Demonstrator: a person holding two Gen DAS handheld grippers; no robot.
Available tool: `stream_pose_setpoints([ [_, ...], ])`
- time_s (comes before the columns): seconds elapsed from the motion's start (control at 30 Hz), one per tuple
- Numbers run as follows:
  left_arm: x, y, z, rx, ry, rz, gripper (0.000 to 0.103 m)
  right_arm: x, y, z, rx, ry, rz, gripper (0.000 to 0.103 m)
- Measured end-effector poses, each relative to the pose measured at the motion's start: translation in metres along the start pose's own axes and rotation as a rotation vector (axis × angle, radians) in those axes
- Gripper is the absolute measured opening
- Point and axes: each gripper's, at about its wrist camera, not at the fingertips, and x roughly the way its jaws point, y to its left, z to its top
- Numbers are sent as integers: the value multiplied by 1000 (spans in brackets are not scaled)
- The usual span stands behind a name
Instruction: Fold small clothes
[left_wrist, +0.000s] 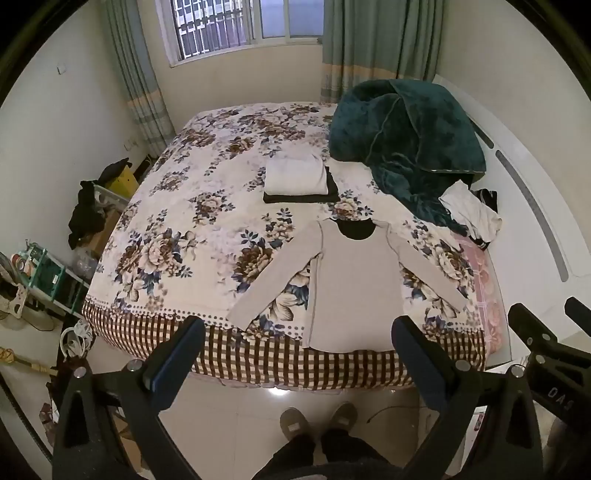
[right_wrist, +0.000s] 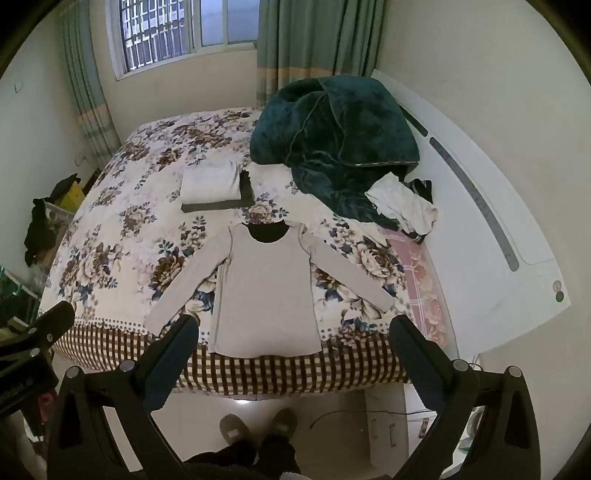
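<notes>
A beige long-sleeved top (left_wrist: 354, 284) lies flat on the floral bed, sleeves spread, hem at the near bed edge; it also shows in the right wrist view (right_wrist: 264, 288). My left gripper (left_wrist: 298, 334) is open and empty, held in the air before the bed edge, short of the hem. My right gripper (right_wrist: 294, 334) is open and empty at about the same distance; it also shows at the right edge of the left wrist view (left_wrist: 546, 325). A folded white garment (left_wrist: 297, 175) lies on a folded dark one (left_wrist: 300, 198) behind the top.
A dark green blanket (left_wrist: 406, 136) is heaped at the bed's far right. A crumpled white and dark clothes pile (left_wrist: 471, 212) lies beside it by the white headboard (left_wrist: 532, 206). Shelves and clutter (left_wrist: 48, 273) stand left of the bed. My slippered feet (left_wrist: 317, 421) stand on the tiled floor.
</notes>
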Motion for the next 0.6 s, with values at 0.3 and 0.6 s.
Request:
stream_pose_setpoints([
  [0.3, 1, 2, 0, -9, -1, -15, 103, 1, -1, 0, -4, -6, -8, 103],
  [0.6, -5, 1, 3, -7, -12, -12, 103, 0, -1, 0, -5, -13, -13, 103],
])
